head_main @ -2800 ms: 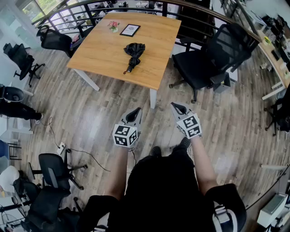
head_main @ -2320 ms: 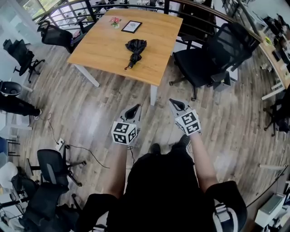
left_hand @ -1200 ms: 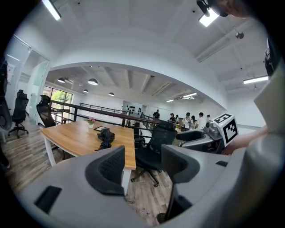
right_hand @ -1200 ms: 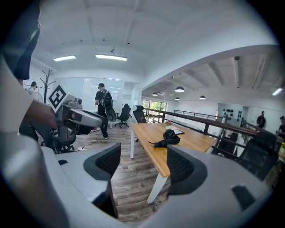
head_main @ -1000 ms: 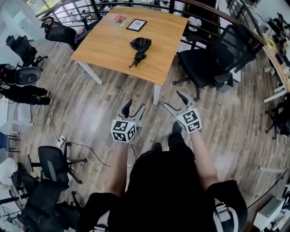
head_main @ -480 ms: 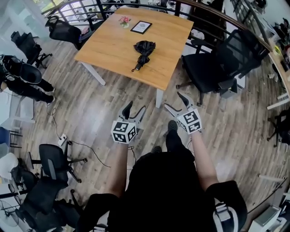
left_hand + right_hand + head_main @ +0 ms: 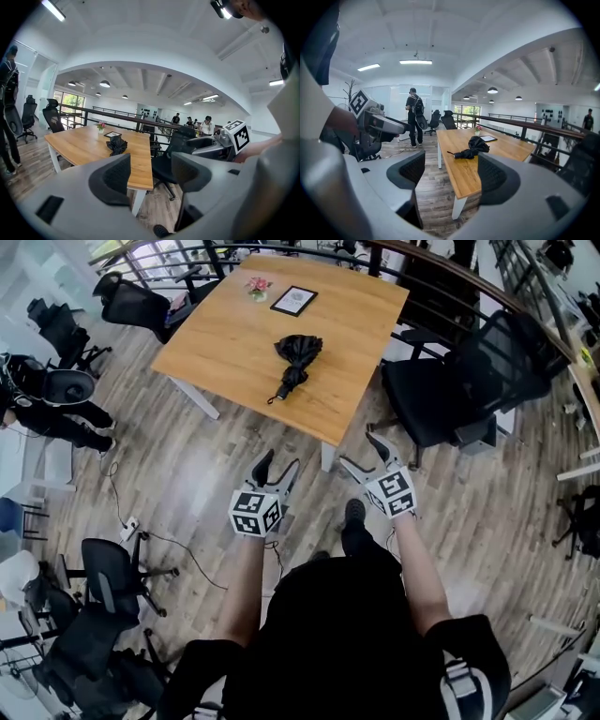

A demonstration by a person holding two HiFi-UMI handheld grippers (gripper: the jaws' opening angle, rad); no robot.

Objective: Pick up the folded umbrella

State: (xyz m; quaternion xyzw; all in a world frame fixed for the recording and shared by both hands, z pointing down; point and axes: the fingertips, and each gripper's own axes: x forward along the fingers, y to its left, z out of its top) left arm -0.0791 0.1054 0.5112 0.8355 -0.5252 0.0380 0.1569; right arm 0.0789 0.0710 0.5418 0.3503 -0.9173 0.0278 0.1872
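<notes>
Both grippers empty, out in front of us over the floor, short of the table.
Left gripper [image 7: 279, 461]: forearm straight ahead, jaws wide apart, nothing between them. Umbrella [image 7: 298, 356] lies folded on the table [image 7: 225, 334], thin end toward us, well apart from both grippers. Right gripper [image 7: 357, 449]: level with the left, angled slightly inward, jaws also spread and empty. Versus 2.8 s ago: both jaw pairs were together, now they're apart, and we see the table edge nearer the grippers.
</notes>
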